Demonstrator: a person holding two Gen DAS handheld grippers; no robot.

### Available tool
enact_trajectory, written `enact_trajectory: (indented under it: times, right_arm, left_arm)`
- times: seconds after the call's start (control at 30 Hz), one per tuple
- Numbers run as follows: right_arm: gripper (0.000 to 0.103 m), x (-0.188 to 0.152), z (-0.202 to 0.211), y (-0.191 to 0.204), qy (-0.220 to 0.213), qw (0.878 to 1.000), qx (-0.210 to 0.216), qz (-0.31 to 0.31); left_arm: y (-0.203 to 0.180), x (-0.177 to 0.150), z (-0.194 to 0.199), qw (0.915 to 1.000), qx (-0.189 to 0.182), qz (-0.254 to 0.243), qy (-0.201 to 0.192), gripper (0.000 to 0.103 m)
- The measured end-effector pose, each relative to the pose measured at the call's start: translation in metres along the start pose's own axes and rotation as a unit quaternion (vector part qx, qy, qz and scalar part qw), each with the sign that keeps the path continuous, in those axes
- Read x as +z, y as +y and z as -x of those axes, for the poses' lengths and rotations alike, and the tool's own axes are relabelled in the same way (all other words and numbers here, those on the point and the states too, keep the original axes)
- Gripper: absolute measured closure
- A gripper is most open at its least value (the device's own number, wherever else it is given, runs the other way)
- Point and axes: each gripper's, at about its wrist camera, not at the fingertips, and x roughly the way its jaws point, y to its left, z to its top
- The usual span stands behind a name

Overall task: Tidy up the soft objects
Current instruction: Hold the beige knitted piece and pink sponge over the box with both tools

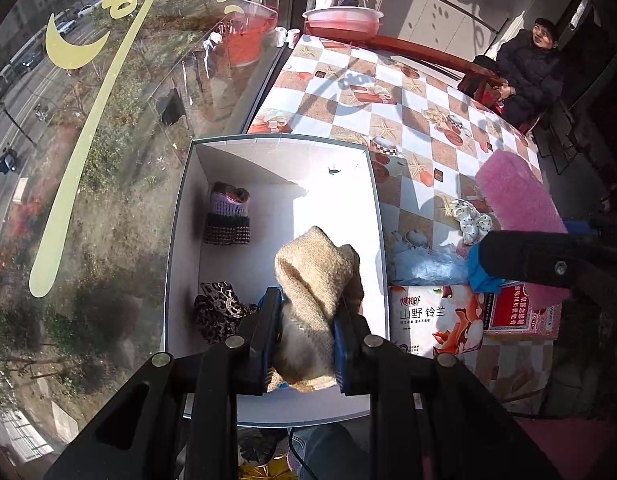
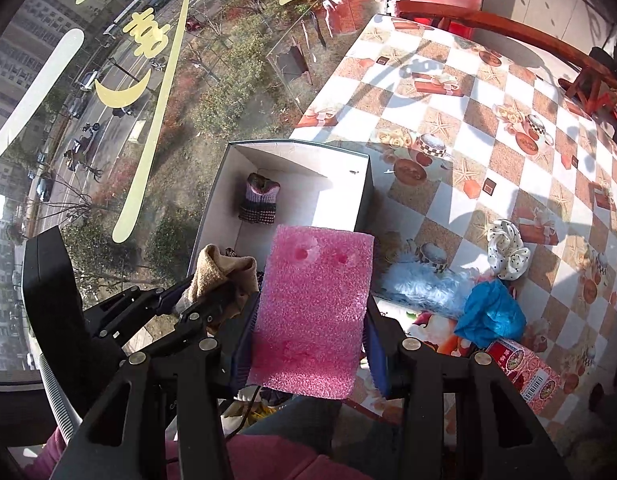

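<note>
My left gripper (image 1: 306, 320) is shut on a beige knitted cloth (image 1: 314, 276) and hangs over the white box (image 1: 372, 208). Inside the box lie a purple knitted piece (image 1: 228, 220) and a leopard-print cloth (image 1: 218, 312). My right gripper (image 2: 308, 328) is shut on a pink foam pad (image 2: 314, 304), held over the box's near right corner. The right wrist view shows the left gripper (image 2: 212, 300) with the beige cloth (image 2: 216, 268) on the left. On the table (image 2: 448, 80) lie a pale blue fluffy piece (image 2: 424, 284), a blue crumpled bag (image 2: 492, 312) and a white dotted scrunchie (image 2: 506, 250).
The box stands against a large window on the left. A tissue pack (image 1: 436, 324) and a red carton (image 1: 520, 308) sit at the table's near edge. A pink basin (image 1: 342, 18) rests at the far end. A person in a dark coat (image 1: 528, 68) sits at the far right.
</note>
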Motion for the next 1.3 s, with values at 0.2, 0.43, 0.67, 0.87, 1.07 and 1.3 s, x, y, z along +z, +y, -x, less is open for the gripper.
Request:
enact_trajectory:
  times: [0.2,0.43,0.67,0.87,1.07,1.3]
  right_arm:
    - [0.055,-0.010,-0.021,0.000,0.037,0.999,0.013,-0.008]
    - [0.055,-0.010,-0.022,0.000,0.041,0.999,0.012,-0.008]
    - [0.055,-0.011,-0.027,-0.001,0.050,0.999,0.015,-0.014]
    - [0.055,-0.011,-0.029,-0.001,0.056,0.998,0.018,-0.016]
    - [0.055,-0.011,-0.033,-0.001,0.062,0.998,0.021,-0.016]
    - [0.055,-0.009,-0.035,0.000,0.067,0.997,0.023,-0.016]
  left_arm:
    - [0.005,0.000,-0.001,1.0000,0.002,0.005,0.000,0.078]
    - [0.004,0.001,-0.003,1.0000,0.002,0.001,0.005,0.078]
    - [0.003,0.001,-0.004,1.0000,0.001,-0.004,0.009,0.078]
    - [0.004,0.001,-0.006,0.9999,0.001,0.000,0.013,0.078]
    - [0.005,0.001,-0.007,0.9999,0.002,-0.001,0.016,0.078]
    - [0.005,0.001,-0.008,0.9998,0.002,-0.001,0.018,0.077]
